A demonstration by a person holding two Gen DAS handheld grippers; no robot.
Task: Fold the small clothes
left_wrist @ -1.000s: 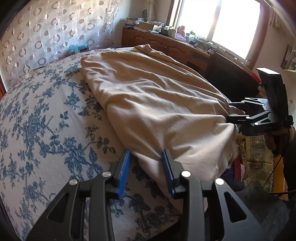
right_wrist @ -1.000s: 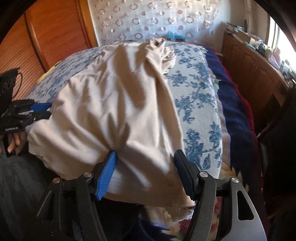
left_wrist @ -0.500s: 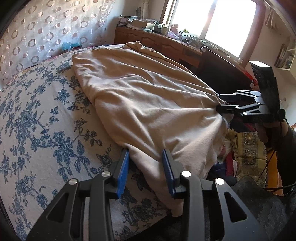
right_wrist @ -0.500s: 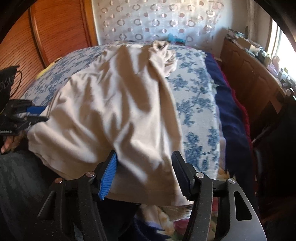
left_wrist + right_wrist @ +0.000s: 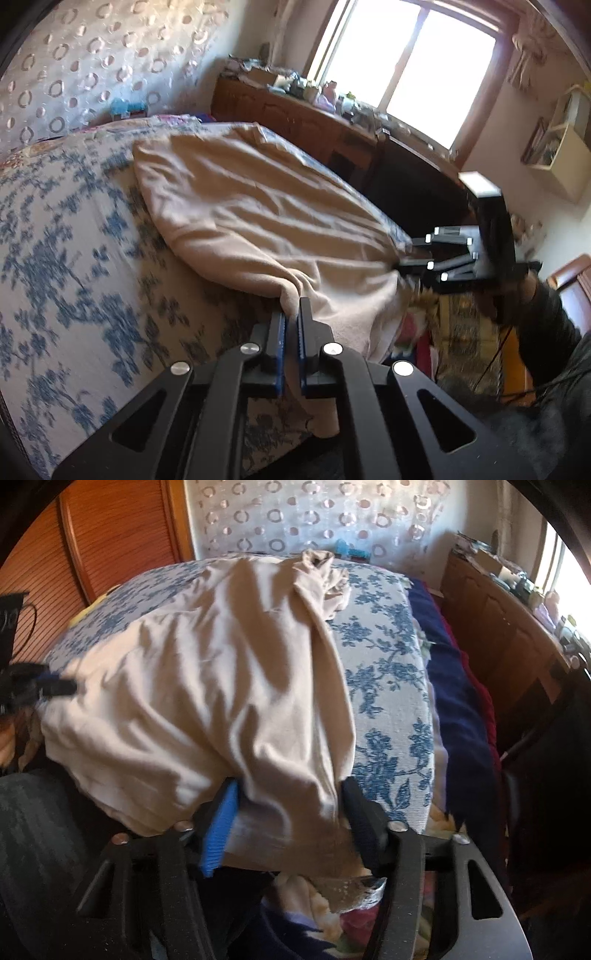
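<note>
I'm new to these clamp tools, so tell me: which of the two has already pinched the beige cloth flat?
The left gripper: its blue pads are shut on the beige cloth garment. The right gripper is closing, cloth between its gaping jaws.

Sunlit bedroom with a floral-covered bed

A bright window (image 5: 406, 62) lights a cluttered wooden dresser (image 5: 295, 114) beneath it; ring-patterned curtain (image 5: 314, 517) hangs behind the blue-floral bedspread (image 5: 388, 672), slatted wooden doors (image 5: 92, 546) stand left, and what looks like a shelf (image 5: 561, 147) hangs on the wall.
</note>
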